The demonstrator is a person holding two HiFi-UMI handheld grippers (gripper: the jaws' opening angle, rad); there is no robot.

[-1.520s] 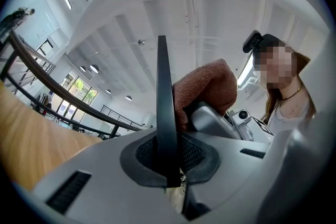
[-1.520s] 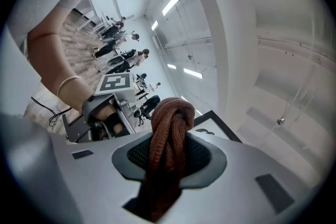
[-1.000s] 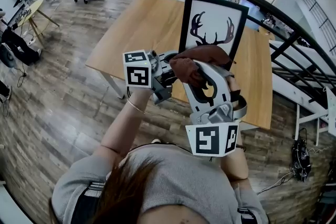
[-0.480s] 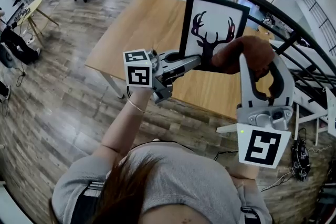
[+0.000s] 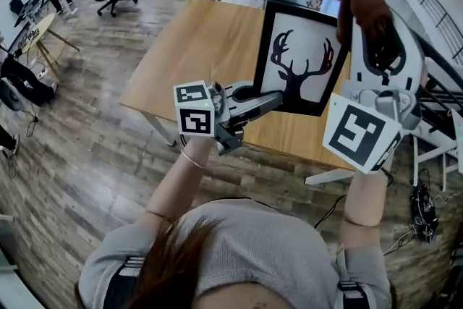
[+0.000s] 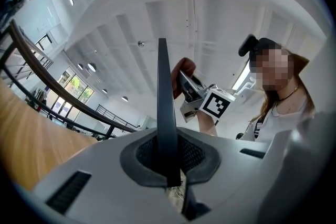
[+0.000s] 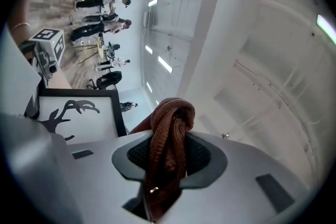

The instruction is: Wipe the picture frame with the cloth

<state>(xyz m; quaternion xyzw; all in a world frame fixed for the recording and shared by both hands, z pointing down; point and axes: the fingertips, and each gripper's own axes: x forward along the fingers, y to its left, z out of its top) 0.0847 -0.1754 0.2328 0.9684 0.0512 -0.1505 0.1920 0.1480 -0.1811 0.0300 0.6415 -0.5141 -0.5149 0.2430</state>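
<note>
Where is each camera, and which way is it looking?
Head view: on the person's head, steeply down at the table; both forearms show.
Left gripper view: on the left gripper, looking up along jaws shut on the picture frame; the person shows.
Right gripper view: on the right gripper, along jaws shut on the brown cloth.
Shared: each gripper view shows the other gripper.

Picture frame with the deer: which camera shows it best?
The head view: the picture frame shows nearly whole, black border and deer print facing the camera. The left gripper view sees only its thin edge, clamped in the left gripper. The right gripper view catches one corner at the left.
</note>
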